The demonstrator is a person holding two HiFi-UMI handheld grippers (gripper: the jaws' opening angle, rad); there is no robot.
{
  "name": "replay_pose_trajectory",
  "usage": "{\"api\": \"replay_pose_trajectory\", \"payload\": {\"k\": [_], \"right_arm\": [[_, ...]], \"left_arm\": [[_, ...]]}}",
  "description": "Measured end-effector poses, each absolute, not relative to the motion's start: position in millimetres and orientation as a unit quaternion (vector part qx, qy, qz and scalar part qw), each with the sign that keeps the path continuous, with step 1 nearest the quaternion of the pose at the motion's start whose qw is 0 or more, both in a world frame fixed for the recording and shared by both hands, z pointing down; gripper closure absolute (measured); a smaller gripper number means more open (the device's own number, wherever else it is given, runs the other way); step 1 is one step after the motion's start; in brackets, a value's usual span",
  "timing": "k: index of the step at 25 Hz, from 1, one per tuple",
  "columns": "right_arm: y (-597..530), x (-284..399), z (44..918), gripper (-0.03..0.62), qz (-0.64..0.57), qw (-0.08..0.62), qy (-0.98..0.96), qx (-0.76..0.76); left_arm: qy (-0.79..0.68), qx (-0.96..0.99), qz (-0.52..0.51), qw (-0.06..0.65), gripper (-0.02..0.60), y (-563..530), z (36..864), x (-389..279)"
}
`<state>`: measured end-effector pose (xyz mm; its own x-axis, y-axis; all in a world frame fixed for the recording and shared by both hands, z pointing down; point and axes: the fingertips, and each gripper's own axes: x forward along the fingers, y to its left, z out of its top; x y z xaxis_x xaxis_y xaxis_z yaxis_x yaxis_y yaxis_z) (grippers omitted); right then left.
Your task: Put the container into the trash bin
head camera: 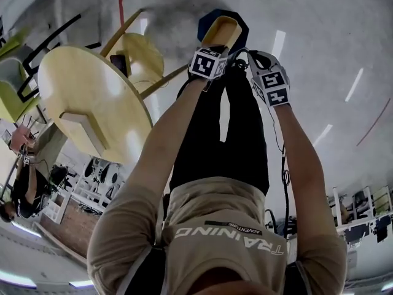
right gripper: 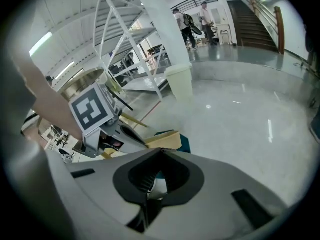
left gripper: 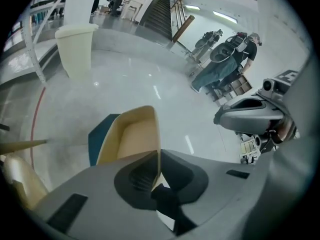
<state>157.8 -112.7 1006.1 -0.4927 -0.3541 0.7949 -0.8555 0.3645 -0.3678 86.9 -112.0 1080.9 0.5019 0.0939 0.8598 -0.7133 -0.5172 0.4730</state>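
A beige open container hangs tilted above a dark teal trash bin on the floor. My left gripper is shut on the container's near rim. In the left gripper view the container stands up from the jaws, with the bin behind it. My right gripper is just to the right of the left one, shut with nothing in it. The right gripper view shows the container, the bin and the left gripper beyond my right gripper.
A round yellow table and a yellow chair stand to the left of the bin. A tall cream bin stands farther off on the glossy floor, near a white pillar. People and a staircase are in the background.
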Motion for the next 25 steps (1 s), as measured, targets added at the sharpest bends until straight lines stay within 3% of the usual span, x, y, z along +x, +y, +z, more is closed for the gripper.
{"api": "replay_pose_trajectory", "payload": {"k": [25], "right_arm": [[-126,133,1138,0.595,0.444,0.314,-0.747,0.382]], "left_arm": [[-0.200,0.732,0.468,0.453,0.538,-123,1208,76]]}}
